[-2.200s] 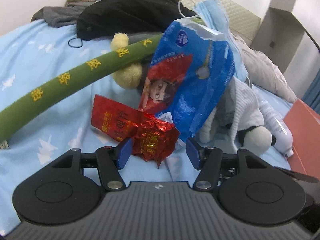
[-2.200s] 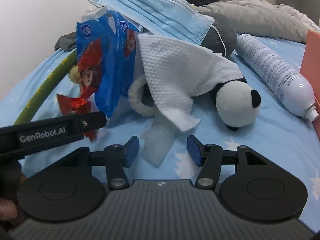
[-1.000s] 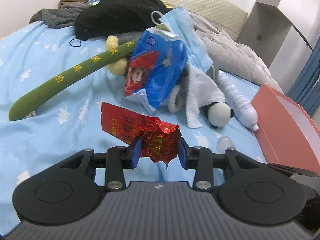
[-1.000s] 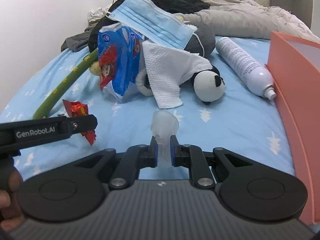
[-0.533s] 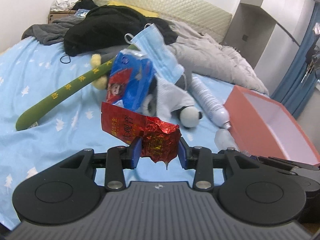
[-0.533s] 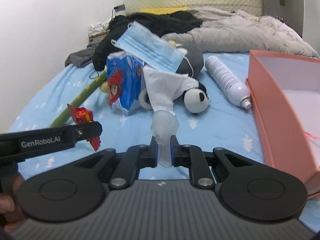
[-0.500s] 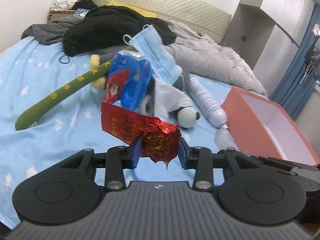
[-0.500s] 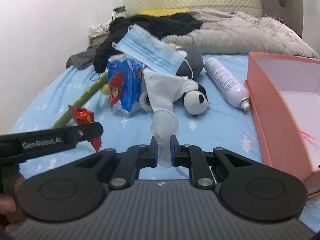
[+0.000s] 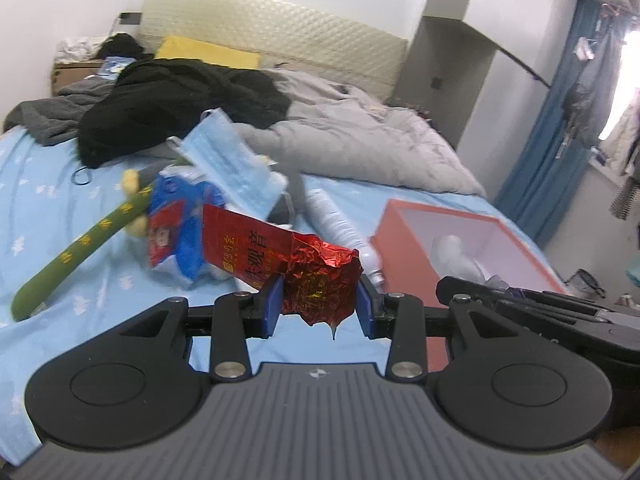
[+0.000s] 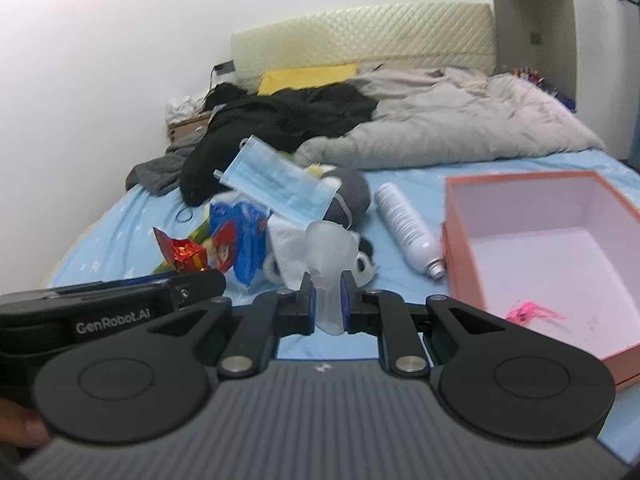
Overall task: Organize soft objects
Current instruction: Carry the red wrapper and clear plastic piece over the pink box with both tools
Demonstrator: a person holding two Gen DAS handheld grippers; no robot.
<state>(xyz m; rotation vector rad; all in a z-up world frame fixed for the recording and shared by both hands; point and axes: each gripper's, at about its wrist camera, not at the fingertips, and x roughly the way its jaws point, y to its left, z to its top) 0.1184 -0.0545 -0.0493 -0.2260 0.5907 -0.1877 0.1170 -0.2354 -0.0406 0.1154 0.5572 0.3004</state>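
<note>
My left gripper [image 9: 318,306] is shut on a crumpled red foil packet [image 9: 304,272] and holds it above the blue bed. My right gripper [image 10: 326,300] is shut on a translucent white soft piece [image 10: 330,256], also held in the air. The open orange box [image 10: 540,248] lies on the bed to the right; it also shows in the left wrist view [image 9: 448,244]. A pile stays behind: a blue face mask [image 10: 276,184], a blue snack bag [image 10: 240,240], a white cloth [image 10: 286,244] over a panda plush, and a green plush stick [image 9: 80,256].
A white spray bottle [image 10: 404,224] lies between the pile and the box. A pink scrap [image 10: 532,314] lies in the box. A grey quilt [image 10: 440,128] and black clothes [image 10: 280,120] cover the bed's far end. A blue curtain [image 9: 560,132] hangs at the right.
Both grippers have risen and drawn back from the pile with their loads still held. The orange box now shows more fully on the right.
</note>
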